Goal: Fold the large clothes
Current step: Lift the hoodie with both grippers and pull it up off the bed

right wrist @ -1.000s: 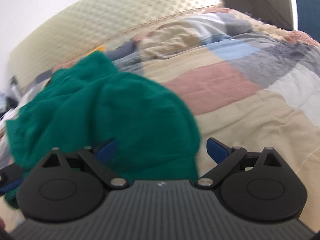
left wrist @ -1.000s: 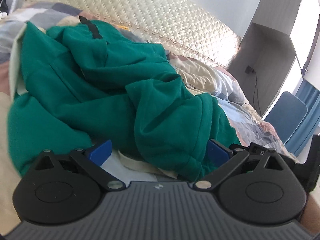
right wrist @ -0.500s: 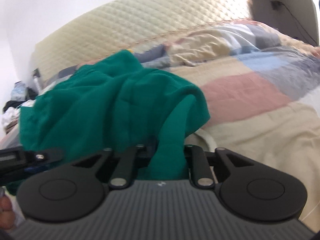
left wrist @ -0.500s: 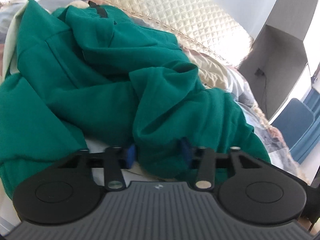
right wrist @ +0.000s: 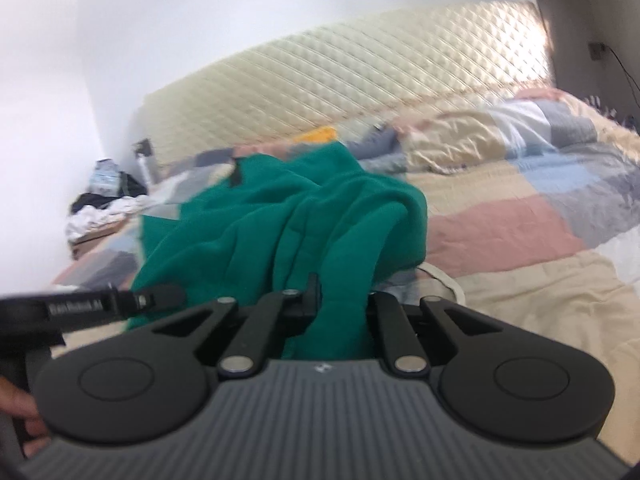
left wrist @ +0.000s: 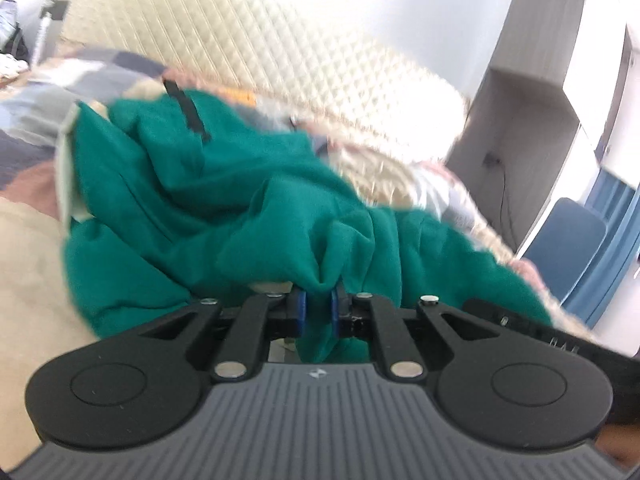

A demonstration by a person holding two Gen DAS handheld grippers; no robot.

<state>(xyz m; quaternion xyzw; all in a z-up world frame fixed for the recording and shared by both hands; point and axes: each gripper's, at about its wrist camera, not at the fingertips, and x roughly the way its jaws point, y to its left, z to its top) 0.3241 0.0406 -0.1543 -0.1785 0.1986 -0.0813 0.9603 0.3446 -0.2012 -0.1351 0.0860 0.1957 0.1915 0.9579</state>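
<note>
Where my left gripper [left wrist: 319, 312] gaped a second ago, its blue pads [left wrist: 301, 309] now pinch a fold of the green sweatshirt [left wrist: 224, 200] heaped on the quilt [left wrist: 28, 264]. Likewise my right gripper [right wrist: 340, 312] has clamped the sweatshirt's near edge.

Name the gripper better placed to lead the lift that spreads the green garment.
Neither clearly: the left gripper and right gripper are both shut on bunched folds of the green garment, so both should lift together.
</note>
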